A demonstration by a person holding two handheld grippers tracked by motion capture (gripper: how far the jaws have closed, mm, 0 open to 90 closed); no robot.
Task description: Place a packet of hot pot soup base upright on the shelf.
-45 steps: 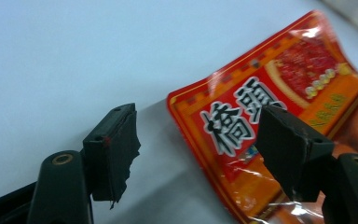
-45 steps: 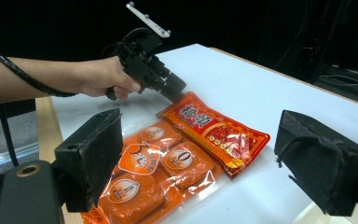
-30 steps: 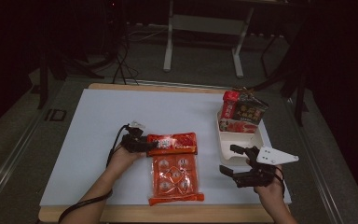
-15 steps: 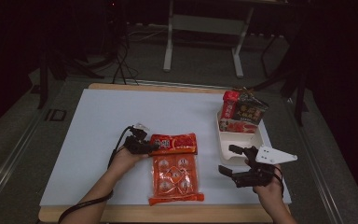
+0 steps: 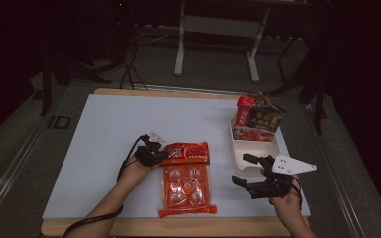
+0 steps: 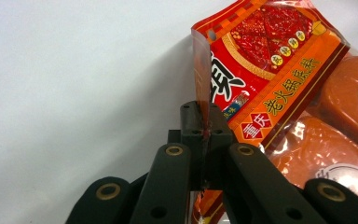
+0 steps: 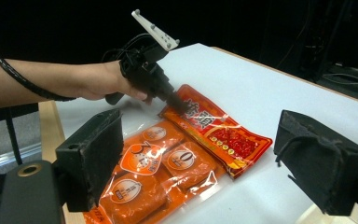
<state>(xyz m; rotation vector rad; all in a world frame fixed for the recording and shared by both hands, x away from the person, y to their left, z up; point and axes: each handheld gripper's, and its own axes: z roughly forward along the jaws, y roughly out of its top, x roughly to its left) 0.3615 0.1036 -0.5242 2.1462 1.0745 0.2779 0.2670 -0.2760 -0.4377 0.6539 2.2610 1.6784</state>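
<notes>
A red sauce packet lies across the top of an orange multi-pack on the white table. My left gripper is at the packet's left end. Its jaws have just been closing, and they are now pinched on the red packet's edge. The packet rises from the jaws, above the orange pack. To the right, my right gripper hovers open beside the white tray. Its pads stand wide apart and hold nothing. It faces the red packet and the left gripper.
At the far end of the tray stand red and dark snack packs. The table's wooden front edge runs just below the orange pack. Bare white surface stretches behind and to the left of the left hand.
The left gripper's jaws have closed onto the red packet's left edge, and the hand has edged slightly right. The right hand has not moved.
</notes>
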